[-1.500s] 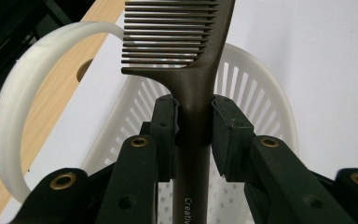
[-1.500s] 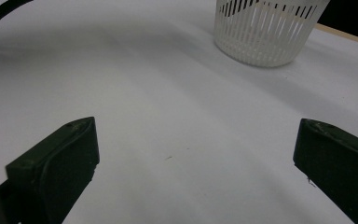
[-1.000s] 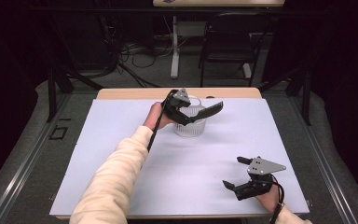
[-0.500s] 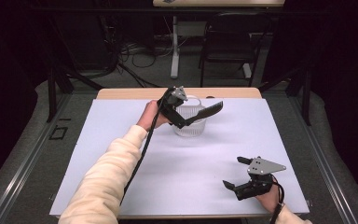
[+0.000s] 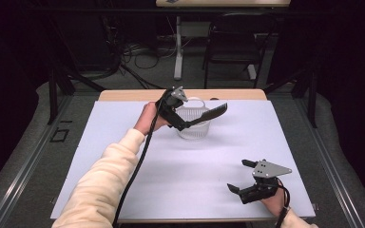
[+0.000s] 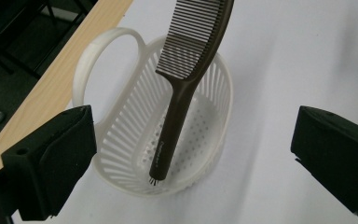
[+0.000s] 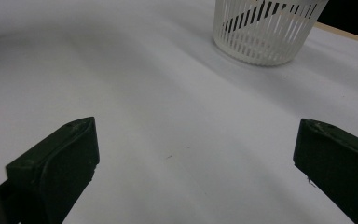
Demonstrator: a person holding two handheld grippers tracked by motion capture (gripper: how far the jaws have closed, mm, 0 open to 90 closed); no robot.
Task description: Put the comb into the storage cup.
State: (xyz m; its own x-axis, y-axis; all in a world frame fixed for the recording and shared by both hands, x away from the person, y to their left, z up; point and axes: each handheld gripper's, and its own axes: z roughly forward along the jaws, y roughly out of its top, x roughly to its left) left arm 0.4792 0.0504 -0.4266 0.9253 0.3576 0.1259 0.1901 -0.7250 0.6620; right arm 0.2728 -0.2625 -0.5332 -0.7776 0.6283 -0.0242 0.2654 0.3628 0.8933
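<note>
Toward the far edge of the white worktop stands a white slotted basket with a loop handle, and a dark brown comb leans inside it — handle end down on the perforated floor, toothed end tilted up and out over the rim. From the high view the comb's teeth stick out past the basket toward the right.

Just above and beside the basket hangs the left claw, gripped by a hand in a cream sleeve. Its jaws have just been opening and now stand spread as wide as they go; the left gripper view shows the comb standing free in the gap between them, touched by neither pad. A black cable trails from it along the forearm.

Well apart, near the front right corner of the worktop, sits the right claw with its grey three-cornered plate on top. Its jaws are also spread wide with nothing between them — the right gripper view looks along them over bare white surface to the basket farther off.
</note>
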